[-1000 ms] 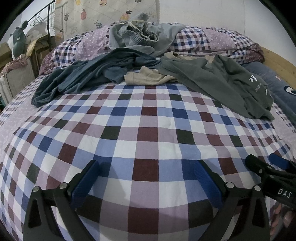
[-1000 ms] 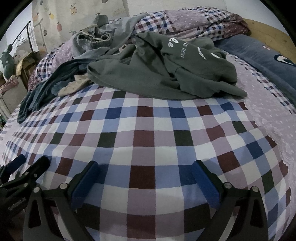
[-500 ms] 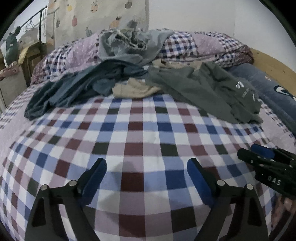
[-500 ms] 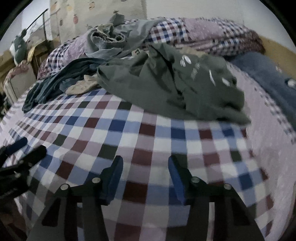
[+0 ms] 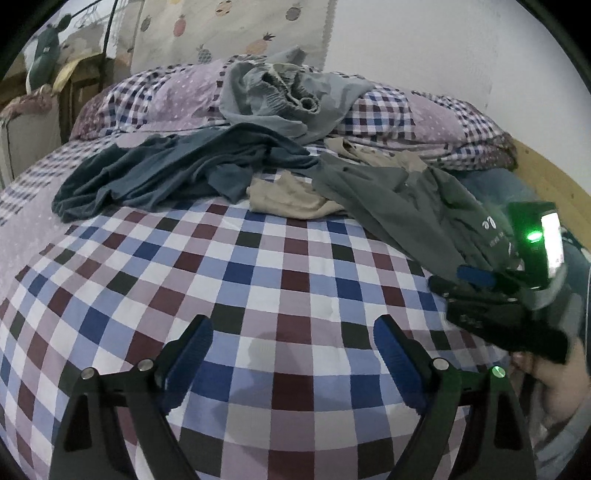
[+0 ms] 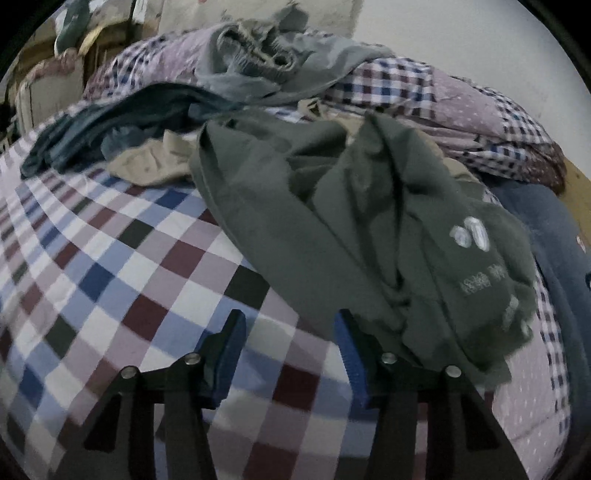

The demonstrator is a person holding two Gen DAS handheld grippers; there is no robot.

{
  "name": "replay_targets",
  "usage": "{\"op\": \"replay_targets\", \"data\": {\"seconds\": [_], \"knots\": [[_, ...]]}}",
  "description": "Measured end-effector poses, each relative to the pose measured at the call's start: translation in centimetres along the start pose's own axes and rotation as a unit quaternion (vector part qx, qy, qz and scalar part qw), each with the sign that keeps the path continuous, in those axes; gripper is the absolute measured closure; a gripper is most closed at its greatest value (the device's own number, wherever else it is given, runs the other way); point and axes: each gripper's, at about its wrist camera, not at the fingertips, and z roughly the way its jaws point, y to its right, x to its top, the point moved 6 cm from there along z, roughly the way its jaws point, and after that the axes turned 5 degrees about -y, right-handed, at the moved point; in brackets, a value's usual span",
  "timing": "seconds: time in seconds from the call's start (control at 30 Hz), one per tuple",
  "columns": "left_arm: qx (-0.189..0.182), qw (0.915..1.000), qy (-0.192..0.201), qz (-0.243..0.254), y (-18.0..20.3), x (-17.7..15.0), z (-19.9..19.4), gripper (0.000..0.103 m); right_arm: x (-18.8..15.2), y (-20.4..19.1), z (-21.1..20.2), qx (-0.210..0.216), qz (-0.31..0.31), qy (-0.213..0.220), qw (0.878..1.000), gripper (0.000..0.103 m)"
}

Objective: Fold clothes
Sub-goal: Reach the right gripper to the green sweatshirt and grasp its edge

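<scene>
Several loose garments lie on a checked bedsheet. An olive-green shirt with white print sprawls at the right, its hem just past my right gripper, which is open with nothing between its blue pads. In the left wrist view the same green shirt lies beyond the right gripper. A dark teal top, a beige garment and grey trousers lie further back. My left gripper hangs open over bare sheet.
A rolled checked quilt lies along the head of the bed, with a blue pillow and a wooden bed frame at the right. A fruit-print curtain and a clothes rack stand behind.
My right gripper has moved forward and right, up to the green shirt's hem, and its jaws have narrowed. The left gripper has risen slightly; the right one now shows higher in its view.
</scene>
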Motion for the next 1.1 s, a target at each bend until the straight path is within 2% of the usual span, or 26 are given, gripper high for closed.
{"op": "replay_targets", "data": {"seconds": [0.17,0.27,0.3,0.33,0.37,0.4,0.53,0.73,0.93,1.1], "knots": [[-0.015,0.9997,-0.004,-0.021,-0.6,0.3,-0.1,0.011,1.4,0.6,1.2,-0.014,-0.001,-0.001,1.0,0.05],[-0.024,0.9992,-0.007,-0.032,-0.9,0.5,-0.1,0.011,1.8,1.0,1.8,-0.02,0.002,-0.007,1.0,0.057],[-0.027,0.999,-0.007,-0.036,-1.0,0.5,-0.1,0.011,1.9,1.1,2.0,-0.026,0.001,-0.009,1.0,0.064],[-0.029,0.9988,-0.008,-0.039,-1.1,0.5,-0.1,0.012,2.0,1.3,2.0,-0.034,0.0,-0.011,0.999,0.076],[-0.031,0.9987,-0.009,-0.041,-1.2,0.5,0.0,0.012,2.0,1.5,2.1,-0.043,0.0,-0.014,0.999,0.082],[-0.033,0.9985,-0.01,-0.042,-1.2,0.5,0.0,0.012,2.0,1.9,2.0,-0.047,0.004,-0.014,0.999,0.094],[-0.036,0.9983,-0.011,-0.044,-1.2,0.5,0.0,0.011,1.8,2.6,0.0,-0.032,0.026,0.009,0.999,0.098],[-0.062,0.9956,-0.019,-0.067,-1.5,0.4,0.2,0.012,0.3,2.1,-5.6,0.002,0.035,0.06,0.998,0.101],[-0.128,0.9864,-0.01,-0.102,-1.2,0.5,-0.5,0.012,-2.6,-1.3,-10.7,0.057,0.016,0.09,0.994,0.101],[-0.209,0.9705,0.004,-0.121,-0.1,0.7,-1.4,0.012,-4.8,-6.1,-13.8,0.121,-0.01,0.108,0.987,0.102]]}}
